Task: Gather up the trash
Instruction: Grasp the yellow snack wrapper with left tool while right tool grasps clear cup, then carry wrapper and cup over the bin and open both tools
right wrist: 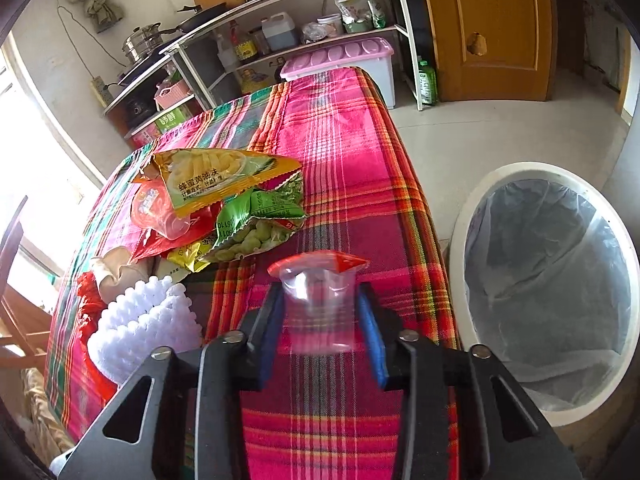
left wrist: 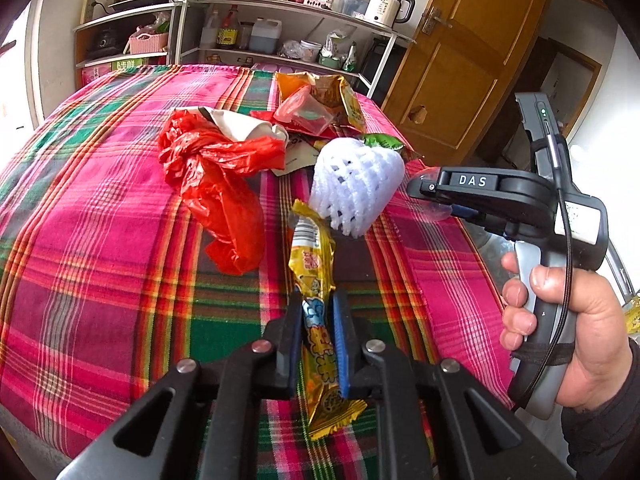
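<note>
In the left wrist view my left gripper [left wrist: 318, 312] is shut on a long yellow snack wrapper [left wrist: 312, 264] that lies on the plaid tablecloth [left wrist: 100, 240]. Beyond it are a crumpled red plastic bag [left wrist: 220, 188] and a white foam fruit net [left wrist: 356, 184]. My right gripper [right wrist: 320, 294] holds a clear plastic cup with a torn red film lid [right wrist: 316, 276]; both pads touch its sides. The same gripper [left wrist: 424, 188] shows side-on at the table's right edge, held by a hand [left wrist: 568, 328].
A heap of snack bags, yellow [right wrist: 216, 176] and green [right wrist: 256, 224], lies behind the foam net [right wrist: 144, 320]. A white bin with a clear liner [right wrist: 466, 232] stands on the floor right of the table. Kitchen shelves [left wrist: 280, 8] and a wooden door [left wrist: 460, 60] are behind.
</note>
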Tool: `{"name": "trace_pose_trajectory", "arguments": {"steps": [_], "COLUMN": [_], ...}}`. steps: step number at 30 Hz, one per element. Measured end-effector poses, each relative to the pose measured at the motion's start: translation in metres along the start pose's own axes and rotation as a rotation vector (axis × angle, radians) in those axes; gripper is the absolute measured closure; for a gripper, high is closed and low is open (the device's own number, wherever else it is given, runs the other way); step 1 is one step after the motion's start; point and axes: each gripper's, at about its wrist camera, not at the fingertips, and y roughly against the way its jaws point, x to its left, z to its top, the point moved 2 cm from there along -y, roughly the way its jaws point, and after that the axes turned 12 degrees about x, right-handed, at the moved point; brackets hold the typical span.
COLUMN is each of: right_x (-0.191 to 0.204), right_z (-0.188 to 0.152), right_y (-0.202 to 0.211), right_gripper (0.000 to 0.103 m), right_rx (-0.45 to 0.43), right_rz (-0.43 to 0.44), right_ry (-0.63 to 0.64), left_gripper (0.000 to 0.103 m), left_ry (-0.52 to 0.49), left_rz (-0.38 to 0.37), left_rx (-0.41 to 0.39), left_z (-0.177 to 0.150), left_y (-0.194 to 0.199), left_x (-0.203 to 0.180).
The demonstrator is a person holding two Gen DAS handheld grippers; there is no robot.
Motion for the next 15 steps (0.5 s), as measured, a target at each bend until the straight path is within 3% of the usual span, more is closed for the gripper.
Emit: {"name": "trace_pose_trajectory", "arguments": {"steps": [15], "right_x": [-0.017], "right_z": [-0.029], "right_y": [0.046], "right_gripper": [0.069], "right_rx": [-0.053], "right_rz": [0.054], "right_ry": [-0.006], "left_gripper": [0.095], "left_ry": [-0.018], "left_rz": [0.005], "left_rx": [-0.026], "left_z": [-0.013], "left_y": [0.033], "left_x": [-0.009]}}
